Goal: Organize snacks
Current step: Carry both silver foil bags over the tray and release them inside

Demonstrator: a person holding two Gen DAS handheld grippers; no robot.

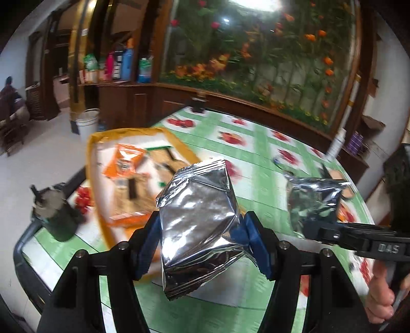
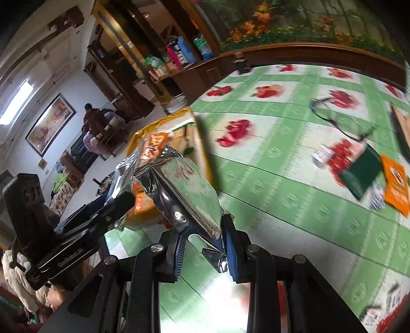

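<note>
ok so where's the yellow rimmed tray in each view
Left wrist: yellow-rimmed tray sits left of centre, behind the foil packet clamped in the left gripper.
Right wrist: its rim shows upper left of centre, behind the packet in the right gripper.
Shared landmark: the orange snack bag inside.

1. Your left wrist camera looks forward and down along its blue-padded fingers (image 1: 151, 240), close over the table (image 1: 258, 158).
2. Your right wrist camera also looks down along its fingers (image 2: 230, 246), tilted.
3. Both views share the yellow-rimmed tray (image 1: 176, 139) (image 2: 143, 133), the floral mural (image 1: 256, 51) (image 2: 294, 23) and each other's gripper.
</note>
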